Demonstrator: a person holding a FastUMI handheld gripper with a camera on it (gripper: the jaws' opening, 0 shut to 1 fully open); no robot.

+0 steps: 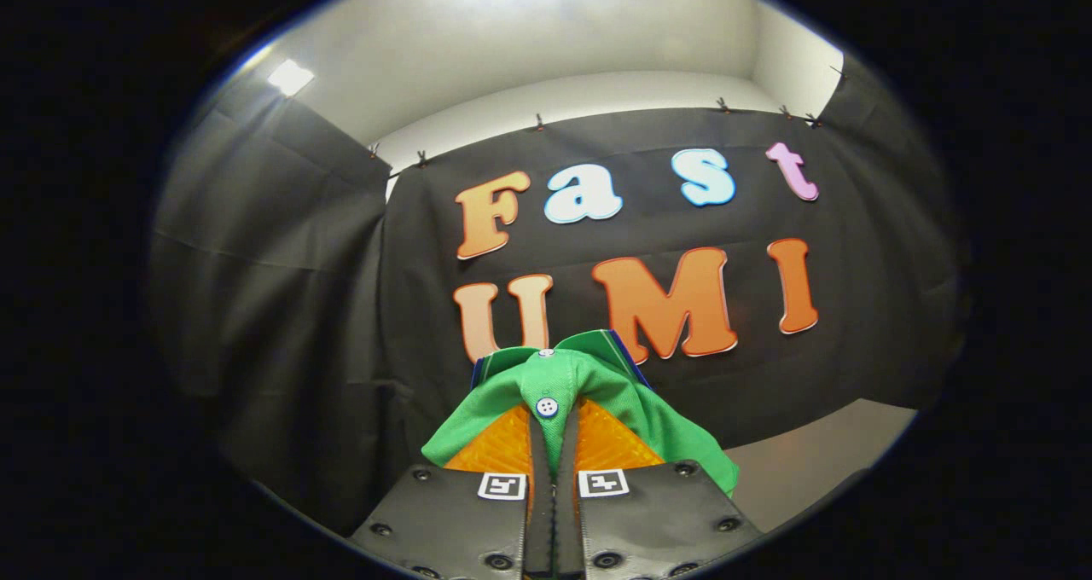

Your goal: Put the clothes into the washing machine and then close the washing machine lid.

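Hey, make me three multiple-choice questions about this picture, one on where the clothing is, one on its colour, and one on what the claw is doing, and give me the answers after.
1. Where is the garment?
A. Pinched between the fingers of the claw
B. Lying far off beyond the fingers
C. Hanging from a clip on the wall

2. What colour is the garment's main fabric?
A. Red
B. Green
C. White

3. What state is the claw in?
A. Wide open with nothing in it
B. Open and hovering beside the fabric
C. Shut on the fabric

Answers:
1. A, the cloth bunches up right at the fingers, with a fold drawn down into the narrow slit between them.
2. B, the knit fabric is bright green, with a white button on it and a darker striped edge at the top.
3. C, the two fingers stand almost together with fabric clamped in the gap.
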